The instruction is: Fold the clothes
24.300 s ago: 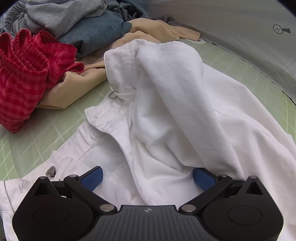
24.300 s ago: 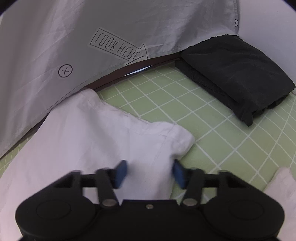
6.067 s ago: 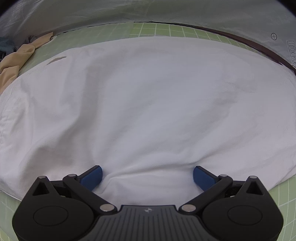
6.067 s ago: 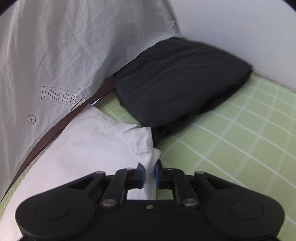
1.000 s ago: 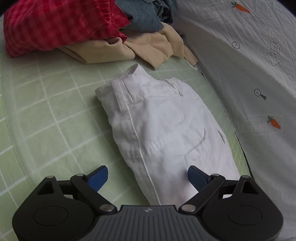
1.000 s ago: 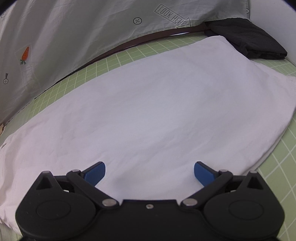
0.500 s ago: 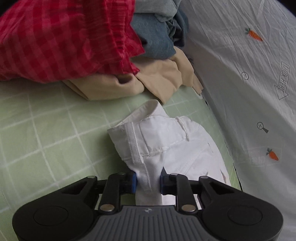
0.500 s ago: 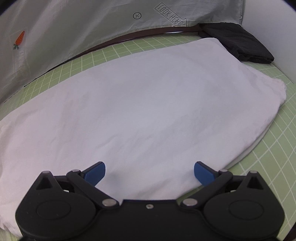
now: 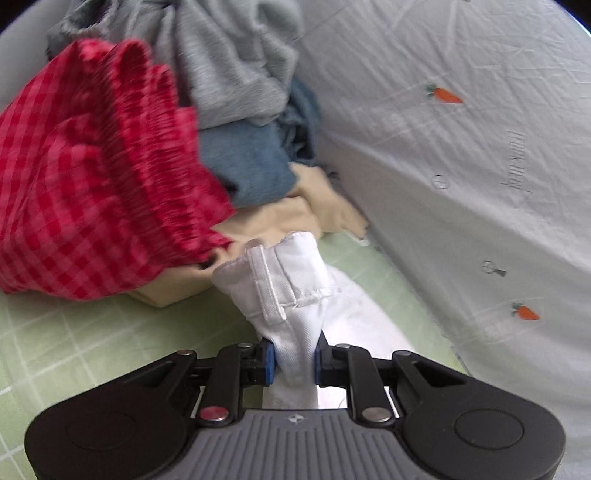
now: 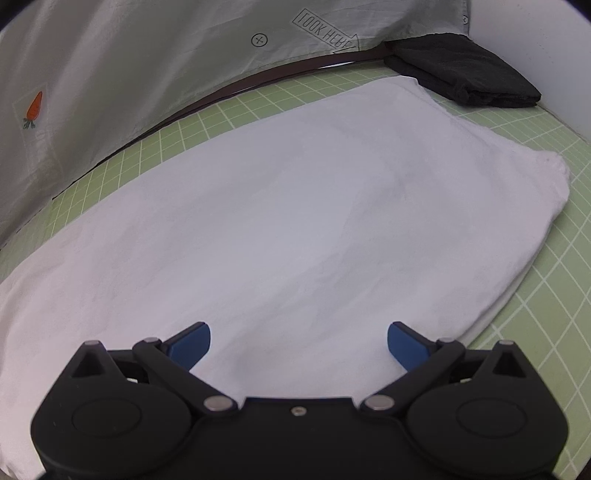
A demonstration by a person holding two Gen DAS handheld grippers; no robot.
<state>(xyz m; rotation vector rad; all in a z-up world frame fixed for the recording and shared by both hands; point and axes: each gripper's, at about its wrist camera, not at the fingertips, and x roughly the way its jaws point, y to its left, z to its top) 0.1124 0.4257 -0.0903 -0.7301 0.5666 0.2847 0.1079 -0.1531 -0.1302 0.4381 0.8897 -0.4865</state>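
Left tool (image 9: 293,360) has lifted the pinched white trousers (image 9: 288,295) waistband | right tool (image 10: 298,343) hovers spread over them | black folded garment (image 10: 461,75) only in right view.

A green cutting mat (image 10: 546,295) with a white grid covers the work surface. Along its far edge hangs a grey cloth backdrop (image 10: 129,66) printed with carrots (image 9: 445,95) and "LOOK HERE" arrows (image 10: 327,34).

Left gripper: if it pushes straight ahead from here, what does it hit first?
Likely the laundry pile: the left gripper, shut on the white trousers, points at the beige garment under the red checked cloth. Depth is unclear, but the gap looks small.
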